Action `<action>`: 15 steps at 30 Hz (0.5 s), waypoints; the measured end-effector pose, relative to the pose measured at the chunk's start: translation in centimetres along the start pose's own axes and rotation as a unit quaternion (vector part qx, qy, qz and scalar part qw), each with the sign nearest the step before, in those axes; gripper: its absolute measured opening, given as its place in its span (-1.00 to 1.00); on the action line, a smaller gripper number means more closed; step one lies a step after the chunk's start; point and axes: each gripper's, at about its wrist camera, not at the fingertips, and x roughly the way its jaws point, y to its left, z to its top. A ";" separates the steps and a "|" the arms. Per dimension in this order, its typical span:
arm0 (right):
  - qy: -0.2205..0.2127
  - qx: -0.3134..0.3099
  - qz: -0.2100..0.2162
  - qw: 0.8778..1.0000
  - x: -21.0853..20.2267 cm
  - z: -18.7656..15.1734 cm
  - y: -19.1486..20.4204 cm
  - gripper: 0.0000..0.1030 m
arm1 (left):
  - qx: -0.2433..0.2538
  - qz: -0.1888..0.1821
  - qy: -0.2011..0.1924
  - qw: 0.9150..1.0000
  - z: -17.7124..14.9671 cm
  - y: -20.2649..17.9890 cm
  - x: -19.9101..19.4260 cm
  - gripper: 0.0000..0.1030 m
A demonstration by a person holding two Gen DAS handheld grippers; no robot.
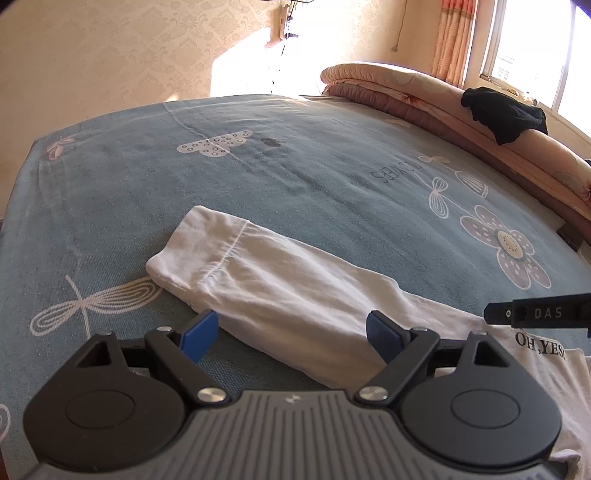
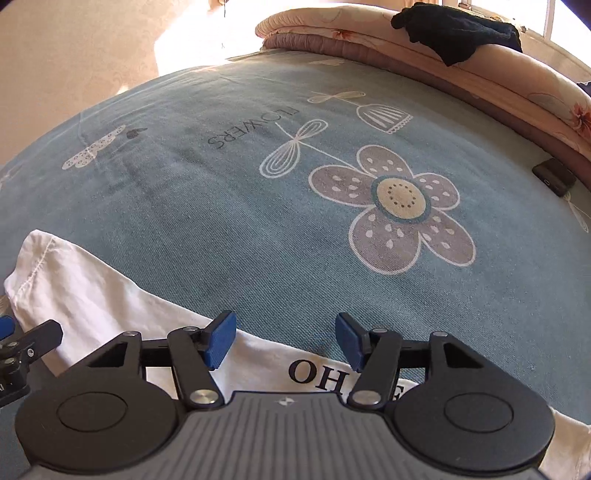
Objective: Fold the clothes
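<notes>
My left tool hangs over the near edge of the bed with its blue pads spread wide and nothing pinched between them. Below and between those pads lies the long sleeve of a white T-shirt, stretched flat toward the left edge of the bed, its cuff folded back on itself at the far end. The left pad sits above the sheet just beside the sleeve's lower edge; the right pad is above the sleeve itself. I cannot tell whether either pad touches the cloth.

My right tool is further along the same near edge, jaws moderately apart and empty. Its pads hover above the upper border of the shirt's body, where black letters reading "OH" show between the fingers. In the left wrist view the print reads "OH,YES!", and one black finger of the right tool reaches in from the right just above it.

The shirt rests on a blue-grey bed sheet printed with a large grey flower, leaf outlines and the word "FLOWERS". Along the far right edge of the bed runs a folded peach quilt with a black garment draped over its top. A small black device lies on the sheet just beside the quilt. Sunlight falls on the papered wall beyond the far edge, and a window with a pink curtain stands behind the quilt.
</notes>
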 end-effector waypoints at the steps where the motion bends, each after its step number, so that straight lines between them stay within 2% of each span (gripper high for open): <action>1: -0.002 -0.015 0.012 1.000 -0.2 0.2 -0.1 0.26 | -0.007 0.000 0.001 1.000 0.1 0.3 0.0 0.70; 5: -0.010 -0.075 0.061 0.995 -1.0 0.8 -0.3 0.22 | -0.017 -0.006 0.008 1.000 0.1 0.6 0.3 0.70; 7: 0.002 -0.109 0.079 0.991 -0.3 0.7 -0.1 0.10 | -0.015 -0.010 0.010 1.000 0.1 0.5 0.3 0.70; 11: 0.025 -0.158 0.090 0.983 1.2 -0.1 0.4 0.03 | -0.016 -0.010 0.010 1.000 0.1 0.6 0.3 0.70; 13: 0.017 -0.177 0.092 0.980 1.2 -0.6 0.8 -0.02 | -0.019 -0.008 0.013 1.000 0.1 0.7 0.5 0.70; 14: 0.015 -0.178 0.097 0.979 1.1 -0.7 0.8 -0.18 | -0.021 -0.007 0.014 1.000 0.1 0.8 0.6 0.70; 15: 0.014 -0.181 0.099 0.978 0.9 -0.8 1.0 -0.50 | -0.022 -0.006 0.015 1.000 0.1 0.8 0.7 0.70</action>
